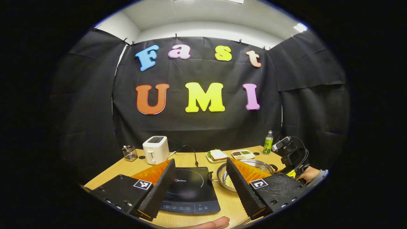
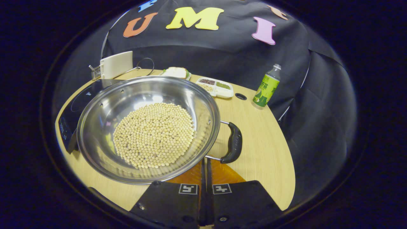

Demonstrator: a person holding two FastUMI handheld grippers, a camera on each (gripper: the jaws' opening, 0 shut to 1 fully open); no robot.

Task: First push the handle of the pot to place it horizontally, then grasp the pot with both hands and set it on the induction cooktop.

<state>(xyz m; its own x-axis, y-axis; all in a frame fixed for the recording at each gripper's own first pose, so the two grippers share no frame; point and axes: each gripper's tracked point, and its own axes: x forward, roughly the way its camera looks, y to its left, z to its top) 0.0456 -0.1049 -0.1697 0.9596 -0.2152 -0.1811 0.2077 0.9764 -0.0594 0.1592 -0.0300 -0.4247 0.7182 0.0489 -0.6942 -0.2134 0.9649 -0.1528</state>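
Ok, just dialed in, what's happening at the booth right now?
A person is working the pot of beans with two handheld grippers. The pot sits on the table, beside the induction cooktop, not yet on it. The right gripper, fingers closed together, is right by the pot's black side handle. The left gripper is open above the cooktop, holding nothing.

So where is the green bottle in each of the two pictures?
Left gripper view: the green bottle stands at the table's far edge, right of centre, beyond the pot.
Right gripper view: the green bottle stands upper right, beyond the pot's black handle.
Shared landmark: the white divided tray, just left of the bottle.
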